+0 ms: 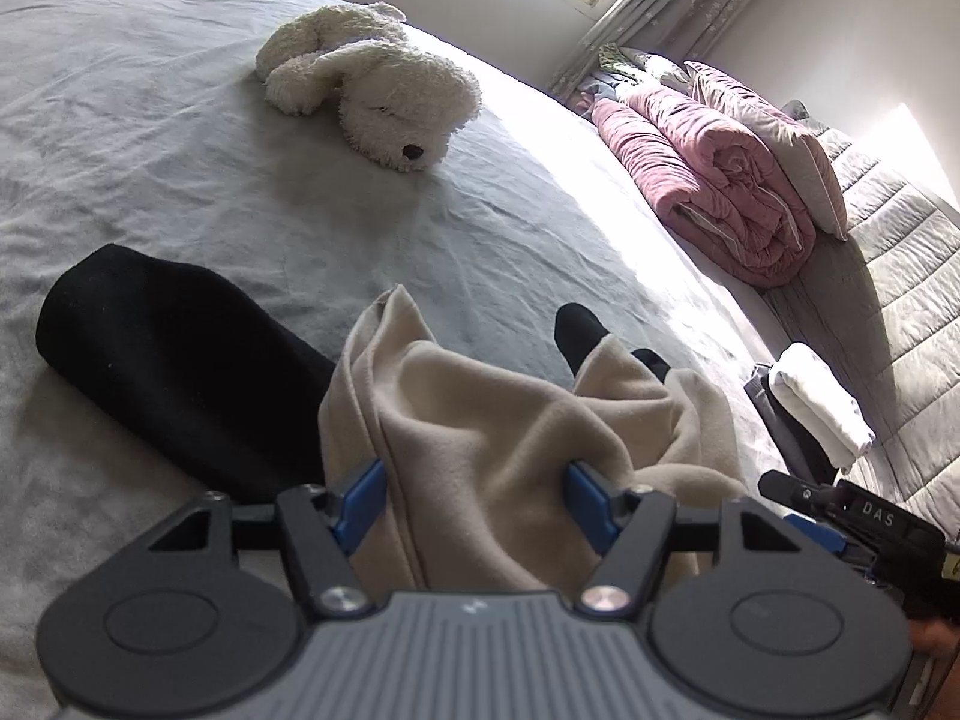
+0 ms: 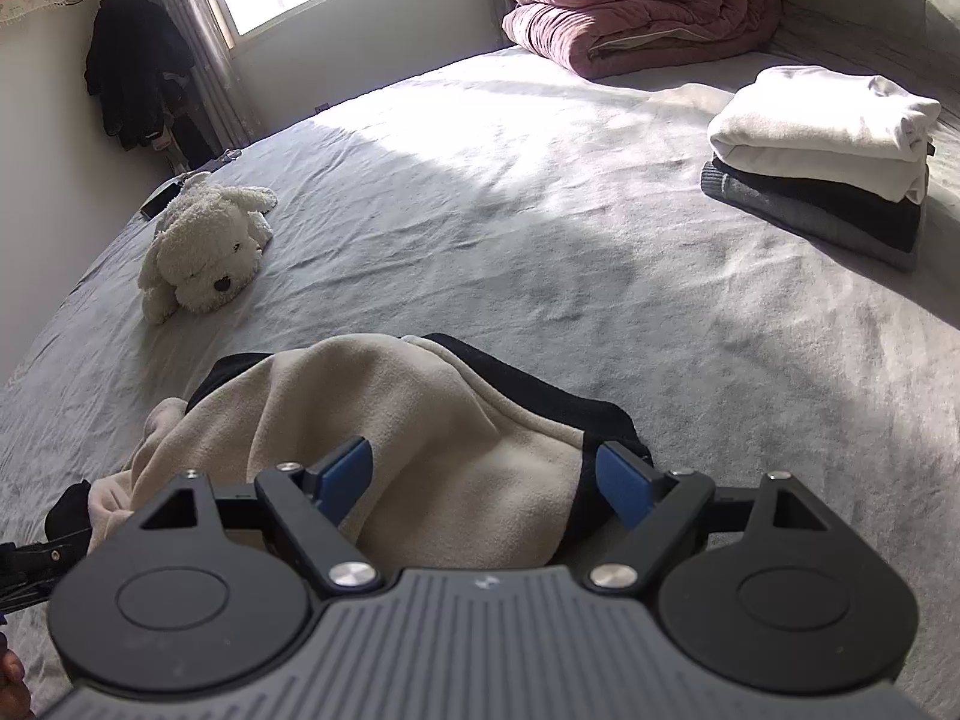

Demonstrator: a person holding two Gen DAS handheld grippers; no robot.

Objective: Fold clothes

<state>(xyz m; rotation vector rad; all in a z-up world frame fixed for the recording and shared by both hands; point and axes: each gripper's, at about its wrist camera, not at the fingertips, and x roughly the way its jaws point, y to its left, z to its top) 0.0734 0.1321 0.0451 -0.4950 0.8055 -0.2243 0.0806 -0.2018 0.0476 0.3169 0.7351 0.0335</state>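
Garment of beige fleece with black trim [image 2: 420, 420] seen bunched on the bed [image 2: 540, 210], both grippers parted around its near edge.

A stack of folded clothes [image 2: 822, 162] is seen at the far right of the bed, so part of the task is judged done; the beige garment is crumpled and is judged left to fold, and a dark rolled piece [image 1: 174, 360] lies to its left, its state not settled. The left gripper [image 1: 474, 498] and the right gripper [image 2: 486, 480] are held wide, cloth lying between the blue pads of each; a pinch cannot be confirmed. The garment's long axis is judged to run across the bed, side to side; which end is which cannot be told.
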